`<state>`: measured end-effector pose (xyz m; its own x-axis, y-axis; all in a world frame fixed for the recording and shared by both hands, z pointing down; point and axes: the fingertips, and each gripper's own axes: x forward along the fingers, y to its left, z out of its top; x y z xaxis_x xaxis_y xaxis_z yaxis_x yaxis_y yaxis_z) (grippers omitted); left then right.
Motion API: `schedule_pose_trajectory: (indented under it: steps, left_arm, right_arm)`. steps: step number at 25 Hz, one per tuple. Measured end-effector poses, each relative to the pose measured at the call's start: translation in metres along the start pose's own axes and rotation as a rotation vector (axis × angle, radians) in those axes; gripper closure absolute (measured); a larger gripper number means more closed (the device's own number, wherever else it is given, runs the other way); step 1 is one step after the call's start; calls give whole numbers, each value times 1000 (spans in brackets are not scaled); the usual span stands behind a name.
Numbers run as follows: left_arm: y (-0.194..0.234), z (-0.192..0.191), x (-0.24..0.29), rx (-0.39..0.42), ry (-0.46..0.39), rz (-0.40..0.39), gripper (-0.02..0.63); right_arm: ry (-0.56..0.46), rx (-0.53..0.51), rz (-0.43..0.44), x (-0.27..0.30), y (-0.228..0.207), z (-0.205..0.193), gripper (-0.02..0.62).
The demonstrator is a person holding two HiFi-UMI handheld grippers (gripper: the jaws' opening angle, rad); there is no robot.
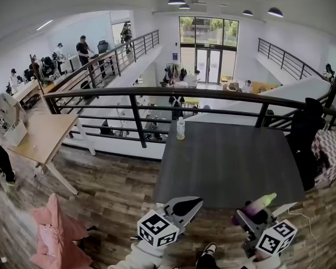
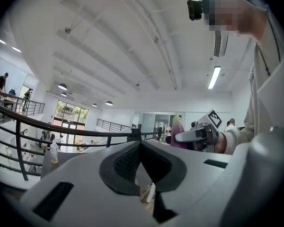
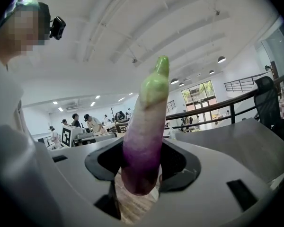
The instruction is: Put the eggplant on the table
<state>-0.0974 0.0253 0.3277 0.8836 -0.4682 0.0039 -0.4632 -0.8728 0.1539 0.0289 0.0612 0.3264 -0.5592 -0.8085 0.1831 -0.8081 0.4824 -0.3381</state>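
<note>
Just short of the dark table's [image 1: 229, 161] near edge, the right claw [image 1: 253, 214] clamps the eggplant's [image 3: 144, 126] purple end, stem upward, apparently for placing, while the left claw [image 2: 141, 148] is closed, empty.

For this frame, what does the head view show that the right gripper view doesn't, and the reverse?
Head view only: a pink cloth on the wooden floor. Right gripper view only: the right gripper with its jaws pressed on the purple end of the eggplant, and the person's head-mounted camera. Both: the eggplant, green tip up, the dark table, the railing and the left gripper.
</note>
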Motion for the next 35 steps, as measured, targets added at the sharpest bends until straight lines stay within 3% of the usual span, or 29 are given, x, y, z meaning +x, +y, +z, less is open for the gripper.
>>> schedule_pose_trajectory:
  steps: [6, 17, 27, 35]
  left_arm:
    - [29, 12, 37, 31, -1, 15, 604]
    - [65, 37, 161, 60, -7, 9, 604]
    - [81, 33, 235, 70, 18, 31, 604]
    - [86, 32, 266, 70, 67, 20, 604]
  right_arm:
    - [-28, -12, 26, 32, -41, 31, 376]
    - [-48, -10, 34, 60, -151, 88, 376]
    - [-39, 13, 83, 68, -229, 102, 376]
    - [-20, 40, 120, 76, -252, 101, 376]
